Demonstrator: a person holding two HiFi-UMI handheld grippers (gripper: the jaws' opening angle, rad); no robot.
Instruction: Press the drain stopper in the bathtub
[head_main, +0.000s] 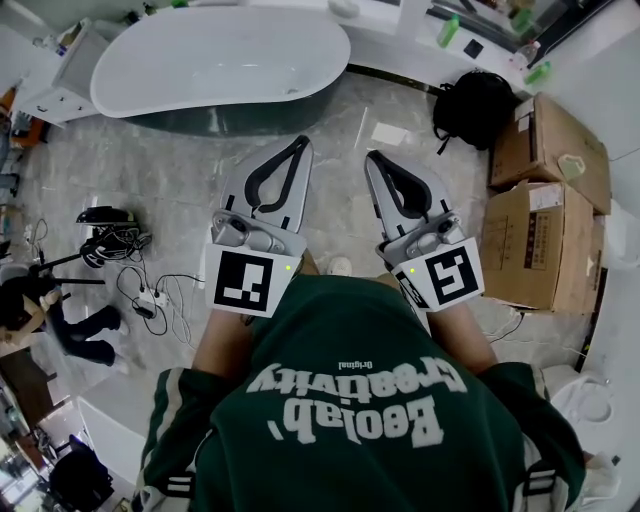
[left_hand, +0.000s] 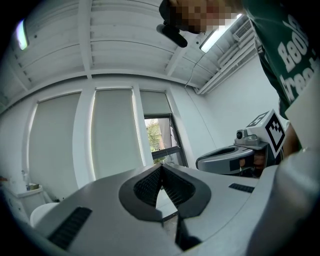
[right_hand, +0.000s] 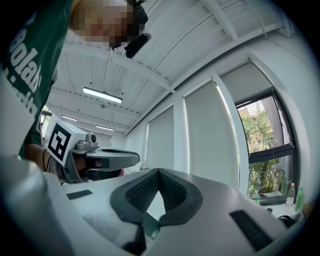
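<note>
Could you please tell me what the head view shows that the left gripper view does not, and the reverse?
Only the head view: the white bathtub basin, a black backpack and cardboard boxes on the floor. Only the left gripper view: the ceiling light, blinds and a window. Both: the left gripper and right gripper, jaws together, and the green sweatshirt.

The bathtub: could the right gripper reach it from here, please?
Probably not yet: the right gripper is held well short of the bathtub, with only floor between them. Nothing stands in the way; stepping closer should do.
</note>
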